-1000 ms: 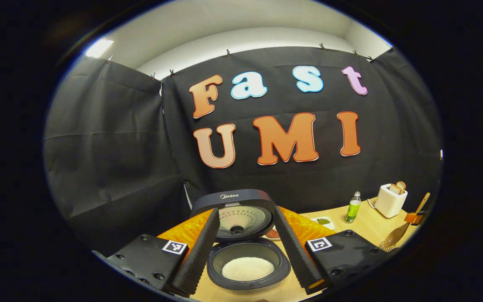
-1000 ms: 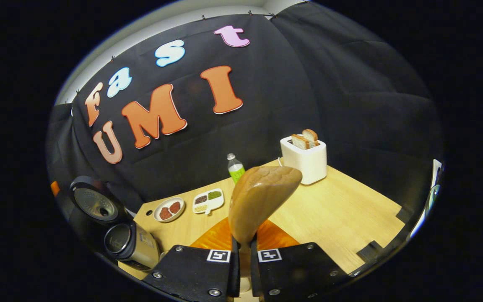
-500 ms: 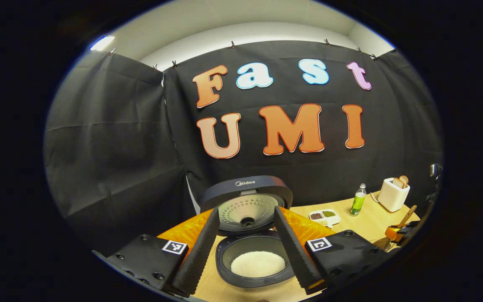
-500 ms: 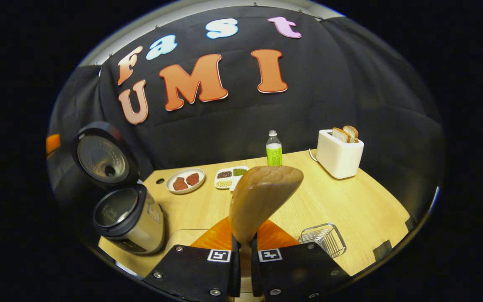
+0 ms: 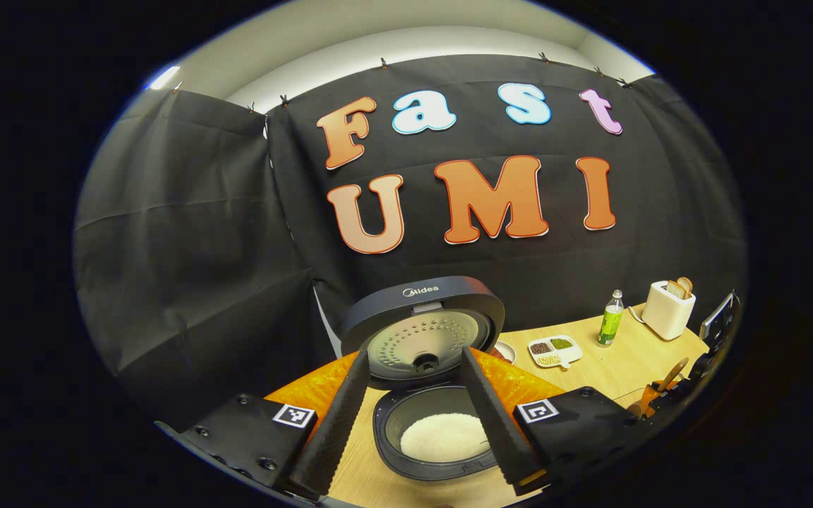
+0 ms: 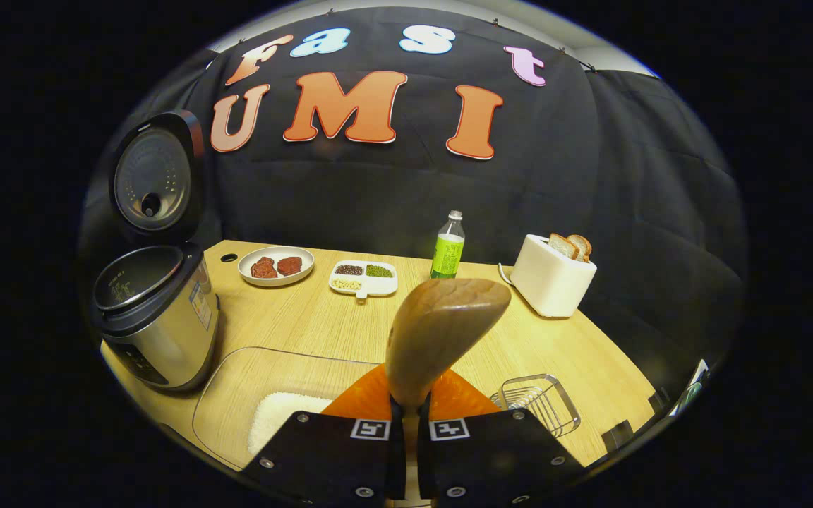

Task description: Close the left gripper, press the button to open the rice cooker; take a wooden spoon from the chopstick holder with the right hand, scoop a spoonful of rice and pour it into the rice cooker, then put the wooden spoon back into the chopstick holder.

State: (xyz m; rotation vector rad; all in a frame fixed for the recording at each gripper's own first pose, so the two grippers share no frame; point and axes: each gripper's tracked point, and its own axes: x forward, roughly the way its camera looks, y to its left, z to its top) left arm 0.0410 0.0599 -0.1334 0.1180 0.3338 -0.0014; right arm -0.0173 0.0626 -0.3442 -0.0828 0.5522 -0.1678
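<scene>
While the left gripper [image 5: 413, 430] hovers with its fingers [image 5: 332, 430] spread wide above the cooker [image 5: 435, 437], the lid [image 5: 424, 321] stands raised behind the pot, and white rice [image 5: 442, 437] lies in the pot's bottom. From the right gripper view the cooker [image 6: 156, 310] sits at the table's [image 6: 293, 317] left edge, open. Just in front of it is a clear tray [image 6: 237, 395] with rice [image 6: 276, 423] in it. Pressed together, the right gripper [image 6: 406, 423] pinches the spoon [image 6: 435, 339] by its handle, bowl up and tilted right. A wire holder [image 6: 537, 402] stands just right of that gripper. Farther back are a plate [image 6: 276, 264], a dish [image 6: 363, 277], a bottle [image 6: 447, 247] and a toaster [image 6: 551, 279]
</scene>
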